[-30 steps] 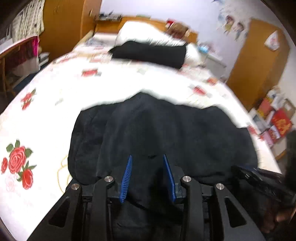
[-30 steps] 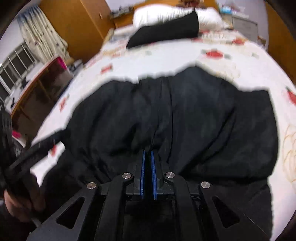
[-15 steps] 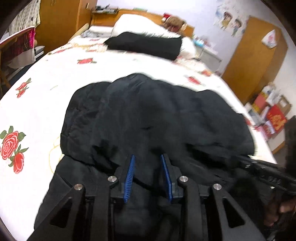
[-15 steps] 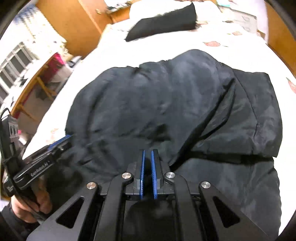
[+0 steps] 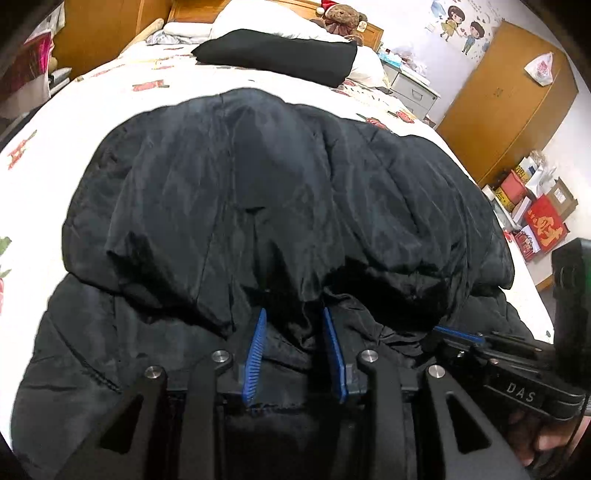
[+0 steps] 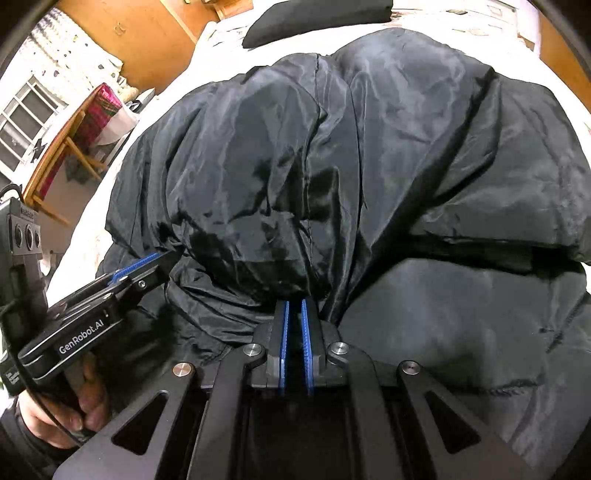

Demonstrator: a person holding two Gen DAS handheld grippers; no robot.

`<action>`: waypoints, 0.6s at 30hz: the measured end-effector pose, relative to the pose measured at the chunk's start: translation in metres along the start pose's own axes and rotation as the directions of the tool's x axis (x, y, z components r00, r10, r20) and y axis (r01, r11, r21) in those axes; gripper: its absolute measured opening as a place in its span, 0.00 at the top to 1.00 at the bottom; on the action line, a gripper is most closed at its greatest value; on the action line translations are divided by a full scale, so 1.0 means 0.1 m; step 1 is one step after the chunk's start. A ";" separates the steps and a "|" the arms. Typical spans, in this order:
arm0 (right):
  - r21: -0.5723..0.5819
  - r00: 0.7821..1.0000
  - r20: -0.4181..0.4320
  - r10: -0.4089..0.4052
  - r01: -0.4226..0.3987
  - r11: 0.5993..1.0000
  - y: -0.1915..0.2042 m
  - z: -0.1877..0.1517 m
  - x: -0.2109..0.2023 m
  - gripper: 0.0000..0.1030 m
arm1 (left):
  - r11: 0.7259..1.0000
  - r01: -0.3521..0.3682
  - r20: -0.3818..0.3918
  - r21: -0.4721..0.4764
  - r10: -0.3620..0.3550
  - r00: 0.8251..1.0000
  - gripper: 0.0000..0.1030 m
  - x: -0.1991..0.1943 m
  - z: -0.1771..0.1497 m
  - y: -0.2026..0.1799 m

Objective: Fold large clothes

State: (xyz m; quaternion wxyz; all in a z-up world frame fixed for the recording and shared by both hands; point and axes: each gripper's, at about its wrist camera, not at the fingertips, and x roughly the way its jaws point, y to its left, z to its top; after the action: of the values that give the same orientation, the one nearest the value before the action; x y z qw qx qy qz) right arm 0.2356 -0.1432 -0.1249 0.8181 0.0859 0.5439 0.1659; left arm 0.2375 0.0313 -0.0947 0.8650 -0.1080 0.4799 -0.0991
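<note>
Black puffy jacket spread across the white rose-print bed, its far part doubled back over the near part so the shiny lining faces up and the fold edge hangs close in front of both cameras. Left gripper sits at the near edge of that folded layer, blue pads moderately apart with a bunch of black fabric between them; whether they really pinch it, cannot tell. Right gripper narrow, blue pads almost together, clamped on a gathered bit of the jacket lining at the fold edge. In the right wrist view the left gripper shows at near left, a hand on its handle, tip touching the jacket's left side. Far end of the bed: a folded black garment lying against a white pillow. Wooden wardrobe far right, red boxes on the floor beside the bed.
</note>
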 end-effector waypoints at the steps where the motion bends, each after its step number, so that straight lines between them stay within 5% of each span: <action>1: -0.001 1.000 0.009 -0.004 0.004 1.000 0.03 0.01 -0.06 0.94 | 1.000 -0.009 0.007 0.006 0.009 1.000 0.66 -0.06 0.00 -0.02; 10: -0.034 0.985 0.168 -0.031 0.037 0.999 0.12 -0.27 -0.98 0.80 | 0.999 -0.031 0.112 0.044 0.026 0.993 0.67 -0.90 -0.16 -0.18; 13: -0.043 0.969 0.245 -0.043 0.055 0.998 0.16 -0.41 -1.39 0.58 | 0.998 -0.034 0.153 0.054 0.025 0.988 0.67 -1.25 -0.25 -0.18; 18: -0.069 0.928 0.360 -0.095 0.128 0.989 0.32 -0.65 -1.96 0.55 | 0.996 -0.044 0.221 0.083 0.025 0.975 0.59 -1.75 -0.33 -0.18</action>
State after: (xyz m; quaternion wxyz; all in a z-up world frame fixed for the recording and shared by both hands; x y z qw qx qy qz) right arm 0.1006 -0.1879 0.0283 0.9142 0.0459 0.3825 0.1257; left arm 0.1176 0.0596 0.0345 0.9182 -0.0721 0.3784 -0.0923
